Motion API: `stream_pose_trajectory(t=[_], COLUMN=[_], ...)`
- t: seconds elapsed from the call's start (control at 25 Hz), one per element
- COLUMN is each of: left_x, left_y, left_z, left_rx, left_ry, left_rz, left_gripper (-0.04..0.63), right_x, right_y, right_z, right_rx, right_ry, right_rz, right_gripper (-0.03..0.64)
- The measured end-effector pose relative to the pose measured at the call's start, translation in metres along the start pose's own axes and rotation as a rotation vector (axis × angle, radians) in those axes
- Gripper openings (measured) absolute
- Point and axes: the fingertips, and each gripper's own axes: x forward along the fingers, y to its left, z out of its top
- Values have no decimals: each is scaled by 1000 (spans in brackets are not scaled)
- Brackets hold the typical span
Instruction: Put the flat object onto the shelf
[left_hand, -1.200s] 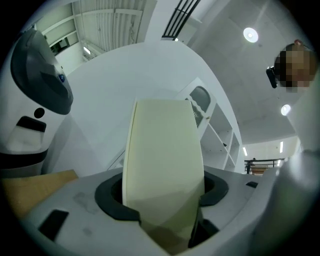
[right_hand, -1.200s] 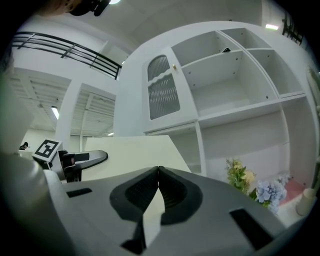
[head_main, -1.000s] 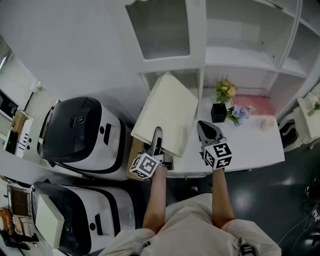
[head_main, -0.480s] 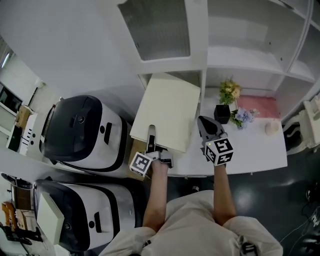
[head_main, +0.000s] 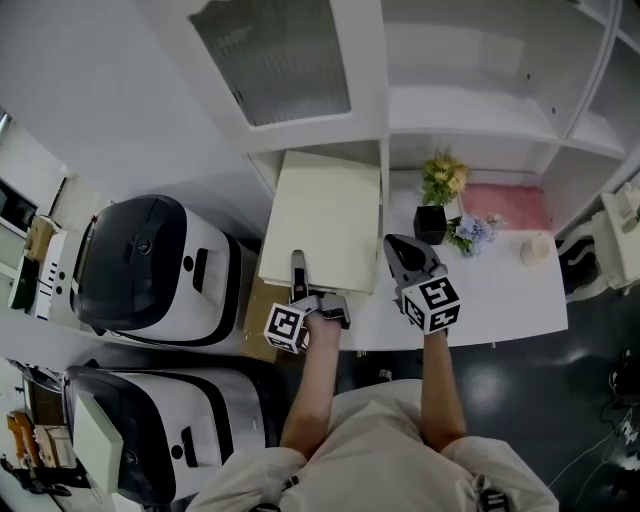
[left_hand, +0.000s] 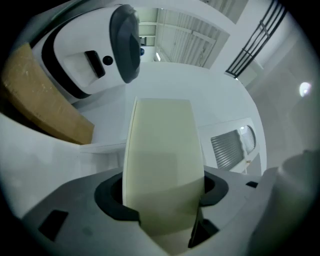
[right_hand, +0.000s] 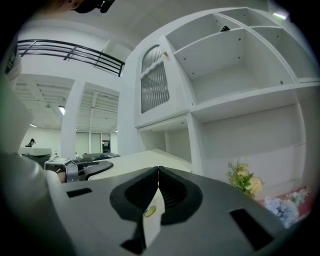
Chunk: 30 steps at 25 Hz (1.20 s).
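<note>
While the white shelf unit (head_main: 400, 110) fills the top of the head view, the cream flat object (head_main: 320, 215) reaches with its far edge to the mouth of the low compartment left of the divider, so the step in hand looks like the feeding-in itself. Whether it rests on the shelf floor I cannot tell. The next move, I judge, calls for sliding it forward and level, then letting go. The left gripper (left_hand: 162, 202) has its jaws clamped on the object's near edge. The right gripper (right_hand: 158, 172) hangs over the white counter (head_main: 500, 290), jaws pressed together, holding nothing
</note>
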Motion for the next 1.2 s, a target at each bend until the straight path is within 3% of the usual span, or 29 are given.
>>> stream_pose_trajectory(t=[0.16,0.36,0.64,0.92,1.2], left_x=[6,16,34,53,71], left_y=[22,35,38,45,45], left_z=[-18,-32,-34,-29,-31], left_rx=[-150,-226,-232,-215,-224], left_ry=[-50,-88,-103,-99,-68], left_rz=[64,98,131,139,139], left_gripper=[285,285,285,285,285], right_x=[-7,-14,-13,3,32], right_y=[-10,-15,0,34,40], right_z=[-10,-27,-46,-51,-70], right_rx=[17,34,51,-31,-76], right_ry=[6,17,33,79,158], right_rz=[-1,13,65,255,201], right_gripper=[67,67,67,67,67])
